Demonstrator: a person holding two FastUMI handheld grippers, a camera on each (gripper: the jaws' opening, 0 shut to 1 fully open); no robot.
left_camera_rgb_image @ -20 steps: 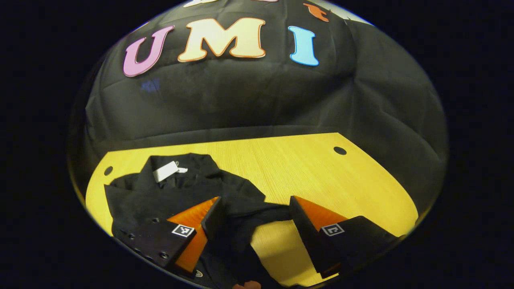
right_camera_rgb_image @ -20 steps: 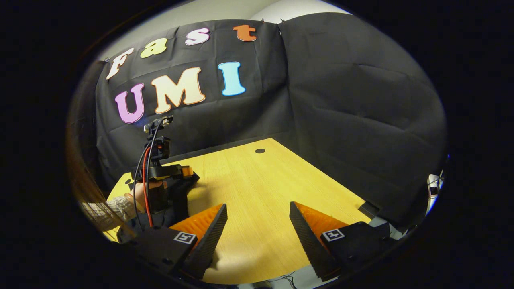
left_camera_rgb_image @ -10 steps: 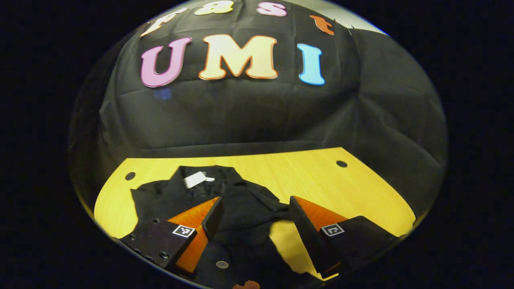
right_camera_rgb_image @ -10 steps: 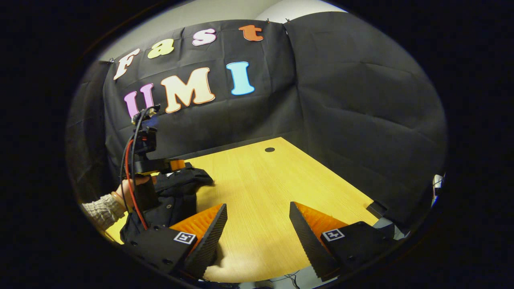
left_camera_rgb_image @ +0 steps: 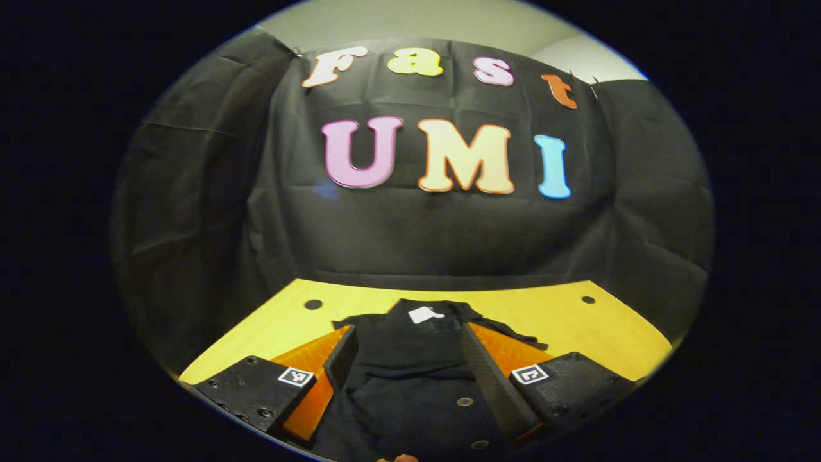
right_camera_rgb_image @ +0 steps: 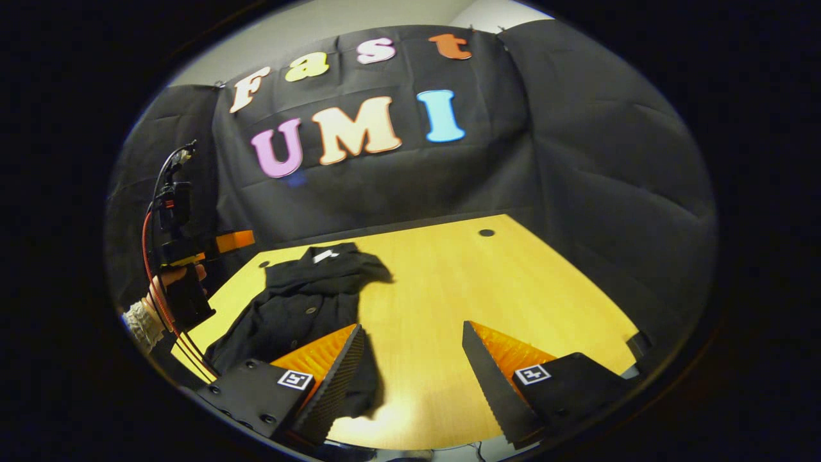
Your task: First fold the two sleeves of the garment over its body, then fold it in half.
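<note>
A black buttoned garment (left_camera_rgb_image: 420, 366) with a white neck label (left_camera_rgb_image: 424, 314) lies on the yellow table (left_camera_rgb_image: 577, 327), collar at the far end. My left gripper (left_camera_rgb_image: 404, 359) hangs open above its body, nothing between the fingers. In the right gripper view the garment (right_camera_rgb_image: 301, 305) lies at the table's left side, with one sleeve folded in over the body. My right gripper (right_camera_rgb_image: 410, 366) is open over bare table, just right of the garment's near edge. The left gripper (right_camera_rgb_image: 211, 247) is seen there raised off the cloth at the left, held by a hand (right_camera_rgb_image: 163, 282).
The table (right_camera_rgb_image: 487, 301) has round holes near its far corners (right_camera_rgb_image: 486, 232) (left_camera_rgb_image: 313, 304). Black cloth walls close in behind and to the right. Bare table top stretches right of the garment.
The left gripper has pulled up and back from the garment, which now lies centred under it. The right gripper view has swung left, bringing the garment into fuller sight.
</note>
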